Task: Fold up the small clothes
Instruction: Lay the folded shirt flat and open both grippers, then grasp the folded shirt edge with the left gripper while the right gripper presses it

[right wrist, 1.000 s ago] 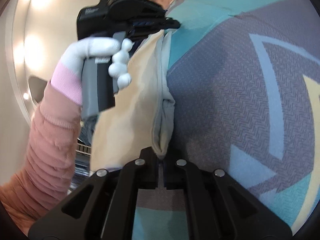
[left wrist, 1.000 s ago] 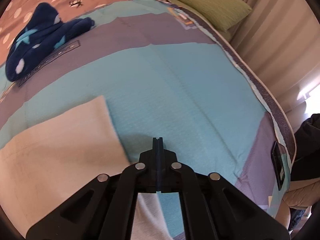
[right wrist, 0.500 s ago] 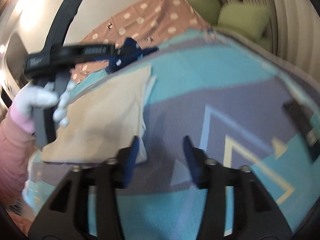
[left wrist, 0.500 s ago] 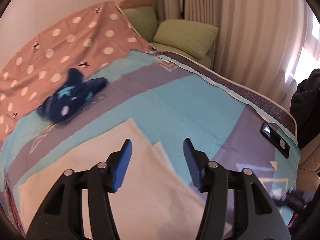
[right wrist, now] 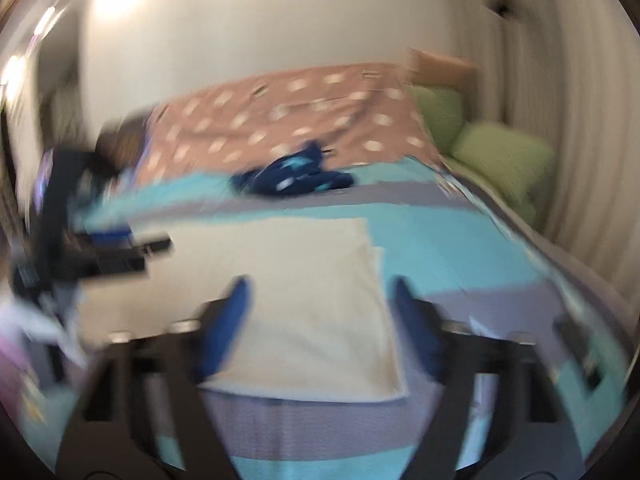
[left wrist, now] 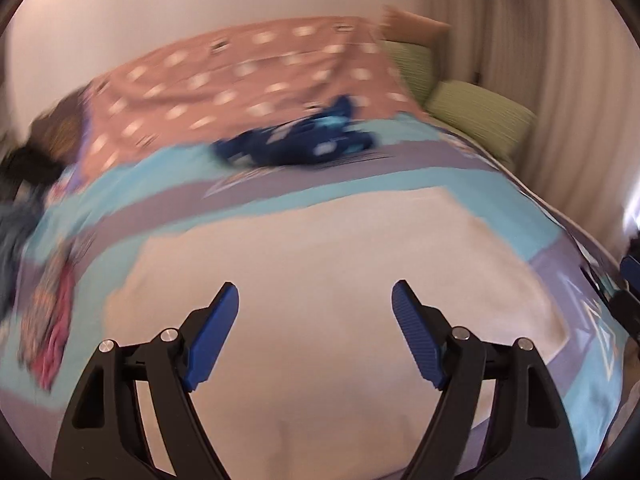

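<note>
Your left gripper (left wrist: pixel 314 304) is spread wide and empty above the cream cloth (left wrist: pixel 320 272), which lies flat on the bedspread (left wrist: pixel 400 196). Your right gripper (right wrist: pixel 320 300) is also spread, over the cloth's right edge. A navy garment (left wrist: pixel 296 144) lies farther back.

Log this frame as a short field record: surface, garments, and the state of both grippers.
surface: bed with teal and purple quilt
folded item: cream cloth, lying flat on the quilt
unfolded item: navy patterned garment, bunched farther back
left gripper: open, empty, above the cream cloth
right gripper: open, empty, blurred
background: green pillows, dotted pink cover
</note>
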Tool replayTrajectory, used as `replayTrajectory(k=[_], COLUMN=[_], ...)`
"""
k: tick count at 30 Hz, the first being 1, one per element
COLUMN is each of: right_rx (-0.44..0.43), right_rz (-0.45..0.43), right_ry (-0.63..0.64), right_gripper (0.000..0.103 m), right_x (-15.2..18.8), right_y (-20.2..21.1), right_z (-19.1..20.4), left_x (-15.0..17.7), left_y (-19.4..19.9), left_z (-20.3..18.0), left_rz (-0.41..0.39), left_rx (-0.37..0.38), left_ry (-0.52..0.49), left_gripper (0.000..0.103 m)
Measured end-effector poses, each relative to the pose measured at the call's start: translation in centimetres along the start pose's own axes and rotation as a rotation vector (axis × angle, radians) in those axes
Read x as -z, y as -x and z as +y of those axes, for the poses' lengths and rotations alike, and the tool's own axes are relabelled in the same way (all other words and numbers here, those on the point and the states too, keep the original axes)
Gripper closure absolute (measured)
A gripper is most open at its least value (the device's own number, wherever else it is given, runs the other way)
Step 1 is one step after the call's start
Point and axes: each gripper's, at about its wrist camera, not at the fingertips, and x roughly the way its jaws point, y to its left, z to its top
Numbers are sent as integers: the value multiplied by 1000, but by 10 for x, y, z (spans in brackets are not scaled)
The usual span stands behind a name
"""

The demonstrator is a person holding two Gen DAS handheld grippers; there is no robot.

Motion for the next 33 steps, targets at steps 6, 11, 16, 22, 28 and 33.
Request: replayTrajectory(k=[6, 11, 16, 22, 28, 33], right_rx=[-285, -428, -431, -325, -261, -238], right_rz=[76, 92, 140, 146, 75, 67], right_ry=[460, 719, 829, 900, 918, 917], right_gripper=[57, 51, 51, 51, 51, 61], right_x=[20, 44, 58, 76, 76, 71], right_y=[-16, -24, -51, -77, -90, -103], right_z=[139, 235, 286, 324, 344, 351], left_x=[51, 89, 112, 111, 82, 51], left_y=[46, 77, 73, 18, -51, -89], left_z=[152, 222, 250, 250, 235, 230], left_rz=[-14, -36, -45, 51, 144, 163], left_rx=[-23, -18, 87, 384, 528, 577], left_ry=[285, 434, 545, 587, 570, 570], left_gripper=[24, 20, 16, 16, 16, 16])
